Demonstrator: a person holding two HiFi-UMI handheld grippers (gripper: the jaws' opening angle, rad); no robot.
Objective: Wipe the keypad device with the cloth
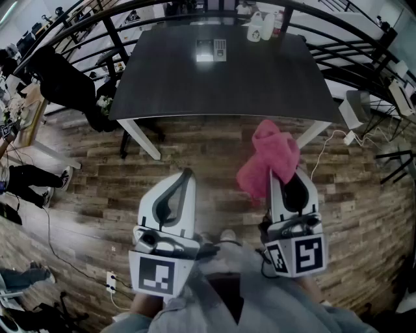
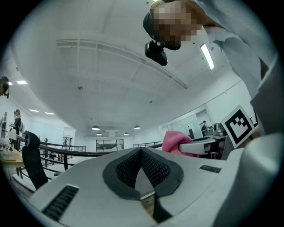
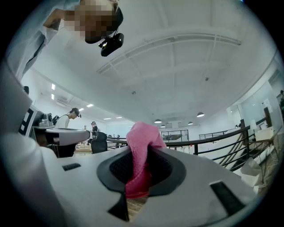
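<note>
The keypad device [image 1: 212,49] lies flat near the far edge of the dark table [image 1: 260,84]. My right gripper [image 1: 286,174] is shut on a pink cloth [image 1: 268,161], held over the wooden floor in front of the table; the cloth [image 3: 141,155] sticks up between its jaws in the right gripper view. My left gripper [image 1: 187,174] is shut with nothing in it, its pads [image 2: 153,166] meeting at the tips. Both grippers tilt upward toward the ceiling. The cloth [image 2: 175,141] also shows at the right in the left gripper view.
White bottles [image 1: 261,26] stand at the table's far right corner. A black railing [image 1: 84,19] curves behind the table. A black office chair [image 1: 65,81] sits left of it. Cables and a power strip [image 1: 112,281] lie on the floor [image 1: 97,195]. People stand at desks in the background.
</note>
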